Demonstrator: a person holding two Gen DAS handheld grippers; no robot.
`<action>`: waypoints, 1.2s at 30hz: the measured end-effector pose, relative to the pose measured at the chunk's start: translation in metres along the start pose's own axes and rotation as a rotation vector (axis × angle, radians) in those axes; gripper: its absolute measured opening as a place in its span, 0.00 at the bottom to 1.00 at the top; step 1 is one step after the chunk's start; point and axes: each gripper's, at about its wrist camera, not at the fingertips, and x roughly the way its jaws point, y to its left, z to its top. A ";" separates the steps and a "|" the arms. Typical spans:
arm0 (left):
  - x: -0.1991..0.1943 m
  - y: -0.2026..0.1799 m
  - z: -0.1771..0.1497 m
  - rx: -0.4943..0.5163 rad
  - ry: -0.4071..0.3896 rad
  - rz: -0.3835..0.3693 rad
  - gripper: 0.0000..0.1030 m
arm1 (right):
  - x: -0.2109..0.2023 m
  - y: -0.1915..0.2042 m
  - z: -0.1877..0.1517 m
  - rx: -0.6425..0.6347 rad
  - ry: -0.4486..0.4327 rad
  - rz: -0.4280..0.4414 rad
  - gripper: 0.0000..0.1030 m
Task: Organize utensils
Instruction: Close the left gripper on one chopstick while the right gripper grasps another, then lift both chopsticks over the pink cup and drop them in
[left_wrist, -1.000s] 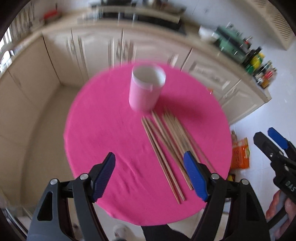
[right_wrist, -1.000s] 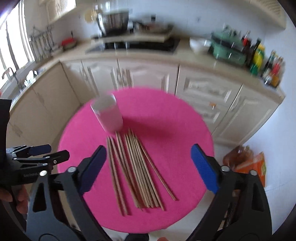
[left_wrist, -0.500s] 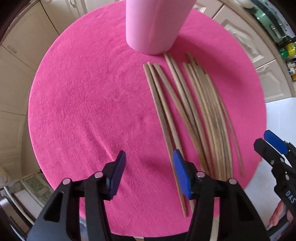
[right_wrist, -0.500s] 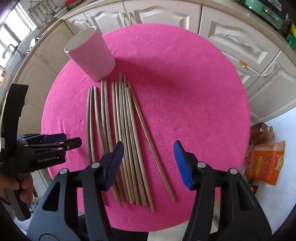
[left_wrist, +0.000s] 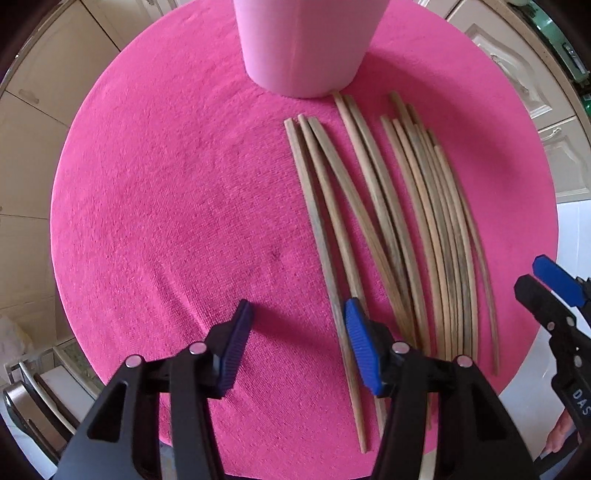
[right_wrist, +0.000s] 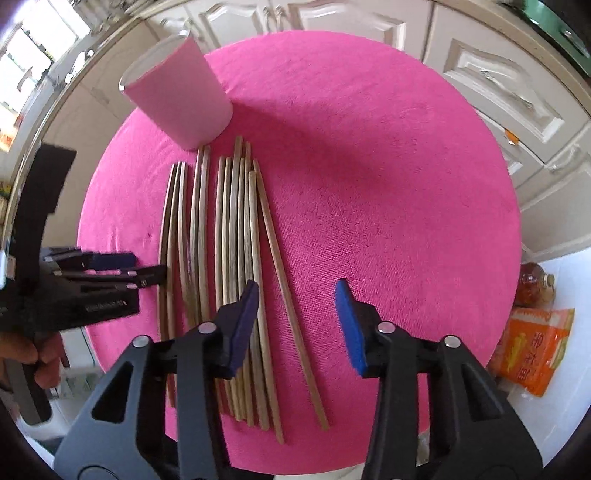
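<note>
Lengthwise, chopsticks (left_wrist: 384, 229) point toward pink cup (left_wrist: 303, 44).

The round table is covered by a pink cloth (left_wrist: 184, 192) with a napped, matt, towel-like weave. The chopsticks (left_wrist: 373, 206) look like bare wood, dull and faintly streaked. The pink cup (right_wrist: 181, 99) has a smooth, matt wall. Both the left gripper (left_wrist: 295, 343) and the right gripper (right_wrist: 295, 325) are black, slightly shiny plastic with ribbed blue pads (left_wrist: 360, 347) and bright metal rivets (right_wrist: 386, 326)
</note>
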 end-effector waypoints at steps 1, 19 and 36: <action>0.000 0.000 0.000 0.007 0.005 0.006 0.49 | 0.002 0.001 0.001 -0.015 0.009 0.004 0.35; -0.033 0.034 0.012 0.001 -0.003 -0.072 0.07 | 0.050 0.034 0.033 -0.297 0.189 -0.055 0.11; -0.133 0.075 -0.018 0.193 -0.304 -0.263 0.06 | -0.038 -0.006 0.034 0.069 -0.087 0.157 0.06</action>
